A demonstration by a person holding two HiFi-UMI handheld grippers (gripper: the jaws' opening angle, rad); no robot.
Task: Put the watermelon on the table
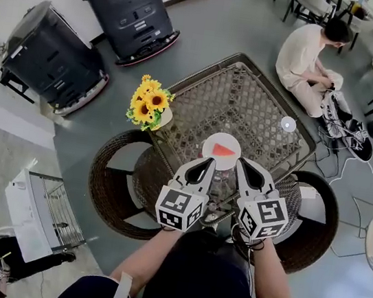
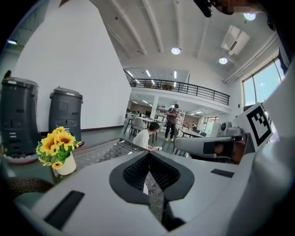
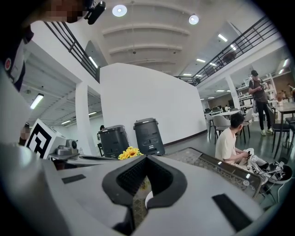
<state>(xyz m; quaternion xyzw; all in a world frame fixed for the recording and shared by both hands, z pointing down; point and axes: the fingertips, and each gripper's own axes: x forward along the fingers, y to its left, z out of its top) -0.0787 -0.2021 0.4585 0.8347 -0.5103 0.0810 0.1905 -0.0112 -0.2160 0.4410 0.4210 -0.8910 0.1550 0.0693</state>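
Note:
A red wedge of watermelon (image 1: 223, 150) lies on a small white plate (image 1: 210, 141) near the front edge of the woven-top table (image 1: 249, 99). Both grippers hover side by side just short of the plate, pointing at it. My left gripper (image 1: 209, 163) (image 2: 148, 154) has its jaws pressed together with nothing between them. My right gripper (image 1: 242, 163) (image 3: 145, 159) is shut the same way and holds nothing. In both gripper views only the table top and a sliver of white plate show under the joined tips.
A white pot of sunflowers (image 1: 150, 105) stands at the table's left corner and a small round disc (image 1: 288, 124) at its right. Wicker chairs (image 1: 108, 182) (image 1: 314, 223) flank me. Two dark bins (image 1: 128, 4) (image 1: 51, 55) stand behind; a person (image 1: 311, 59) sits on the floor.

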